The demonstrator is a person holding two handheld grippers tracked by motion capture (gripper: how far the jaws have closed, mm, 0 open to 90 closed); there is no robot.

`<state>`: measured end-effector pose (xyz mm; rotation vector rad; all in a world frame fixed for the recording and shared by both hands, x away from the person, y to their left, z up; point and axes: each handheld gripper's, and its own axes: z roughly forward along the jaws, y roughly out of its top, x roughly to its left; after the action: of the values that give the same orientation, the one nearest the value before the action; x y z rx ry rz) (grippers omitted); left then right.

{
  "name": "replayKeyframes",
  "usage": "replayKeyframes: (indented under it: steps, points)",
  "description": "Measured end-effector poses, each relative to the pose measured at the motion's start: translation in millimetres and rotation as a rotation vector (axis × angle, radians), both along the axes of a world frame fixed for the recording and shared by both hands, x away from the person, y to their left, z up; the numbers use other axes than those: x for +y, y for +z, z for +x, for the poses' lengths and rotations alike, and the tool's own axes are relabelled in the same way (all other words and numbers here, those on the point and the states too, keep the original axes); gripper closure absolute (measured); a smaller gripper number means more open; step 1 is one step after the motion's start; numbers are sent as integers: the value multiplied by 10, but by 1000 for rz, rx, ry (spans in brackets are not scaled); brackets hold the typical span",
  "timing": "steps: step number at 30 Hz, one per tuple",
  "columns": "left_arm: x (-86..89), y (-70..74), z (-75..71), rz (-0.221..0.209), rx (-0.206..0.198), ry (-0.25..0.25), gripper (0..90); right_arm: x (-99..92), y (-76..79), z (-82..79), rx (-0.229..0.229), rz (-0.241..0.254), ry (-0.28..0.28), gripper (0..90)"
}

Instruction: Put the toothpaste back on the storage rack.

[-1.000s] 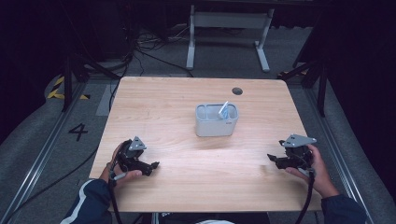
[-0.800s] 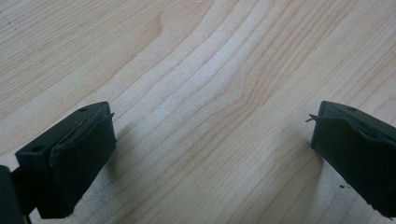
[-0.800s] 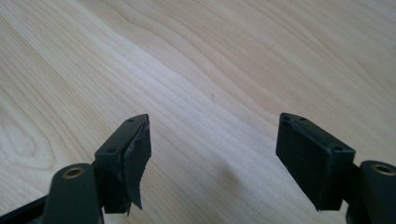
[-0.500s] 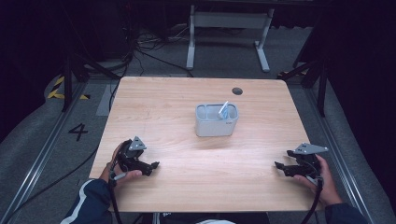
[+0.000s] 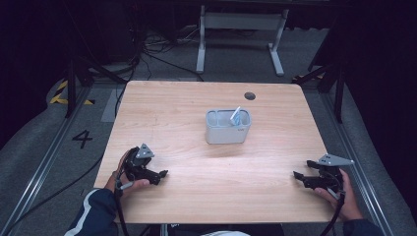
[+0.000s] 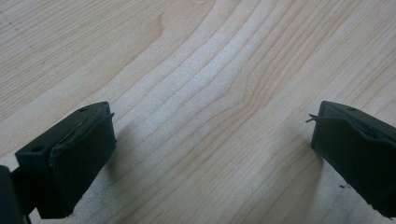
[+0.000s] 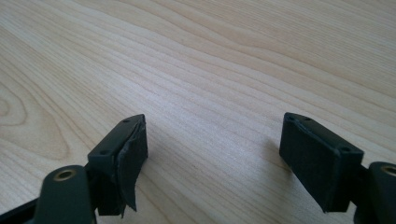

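A grey holder (image 5: 227, 129) with several compartments stands near the middle of the wooden table (image 5: 196, 108). A small white and blue item (image 5: 235, 116) sticks up from its right compartment. My left gripper (image 5: 160, 175) rests low at the near left in a hand, its jaws wide apart over bare wood (image 6: 212, 154). My right gripper (image 5: 298, 177) sits at the near right corner in the other hand. Its jaws have just been opening further and stand apart over bare wood (image 7: 212, 158) with nothing between them.
A dark round hole (image 5: 250, 96) marks the tabletop's far right. Beyond the table stands a white metal frame (image 5: 241, 22), and cables lie on the grey floor. A "4" (image 5: 82, 138) is marked on the floor at the left.
My right gripper has moved right and toward the near edge, sinking closer to the tabletop. The left gripper and the holder have stayed put.
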<state>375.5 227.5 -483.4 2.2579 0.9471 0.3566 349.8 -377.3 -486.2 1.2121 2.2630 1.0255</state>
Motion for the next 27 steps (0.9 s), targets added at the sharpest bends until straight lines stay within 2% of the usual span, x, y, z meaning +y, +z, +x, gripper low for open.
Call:
replayKeyframes:
  steps: [27]
  points:
    - [-12,-3,-2,-4,1,9,2,6,-4,0,8,-11,-40,170]
